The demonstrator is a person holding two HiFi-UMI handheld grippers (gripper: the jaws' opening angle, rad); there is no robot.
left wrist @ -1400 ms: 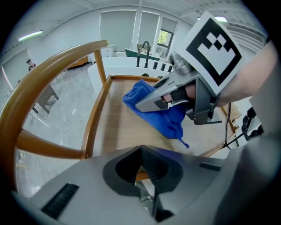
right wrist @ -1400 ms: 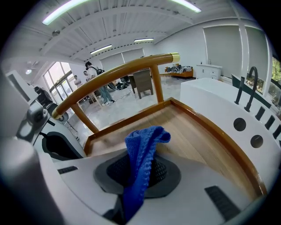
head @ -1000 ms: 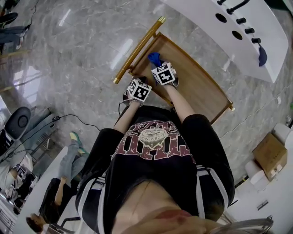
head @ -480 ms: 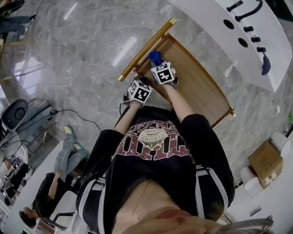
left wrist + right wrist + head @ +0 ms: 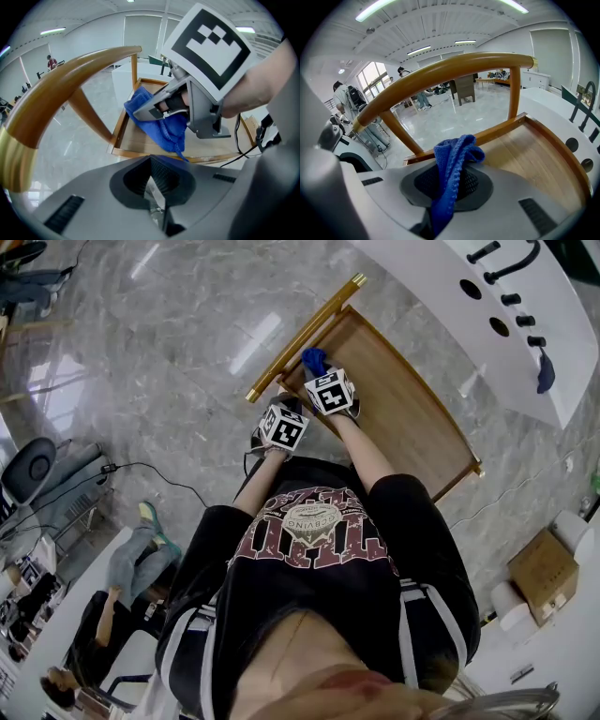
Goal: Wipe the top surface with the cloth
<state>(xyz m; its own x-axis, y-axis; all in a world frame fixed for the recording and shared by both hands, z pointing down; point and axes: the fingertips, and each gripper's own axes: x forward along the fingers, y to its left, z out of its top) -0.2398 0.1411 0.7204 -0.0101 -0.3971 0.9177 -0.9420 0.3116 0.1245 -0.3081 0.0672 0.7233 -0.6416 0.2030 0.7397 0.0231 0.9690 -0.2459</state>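
The wooden top surface (image 5: 403, 413) is a rimmed tray top with a round wooden handle bar (image 5: 302, 337) at its far-left end. My right gripper (image 5: 317, 369) is shut on a blue cloth (image 5: 313, 358) over the corner of the top next to the handle. In the right gripper view the cloth (image 5: 452, 161) bunches out between the jaws of the right gripper (image 5: 445, 185), above the wood (image 5: 534, 159). My left gripper (image 5: 284, 413) hovers just off the near rim, its jaws together and holding nothing. From the left gripper (image 5: 154, 176) view, the cloth (image 5: 161, 129) hangs onto the wood.
A white counter (image 5: 487, 306) with round holes and dark hooks stands beyond the tray. Grey marble floor (image 5: 169, 334) surrounds it. A cardboard box (image 5: 544, 573) and rolls sit at the right. A seated person (image 5: 122, 606) and a cable (image 5: 159, 484) are at the left.
My right gripper with the cloth has slid a little towards the handle end of the top. The left gripper stays close beside it.
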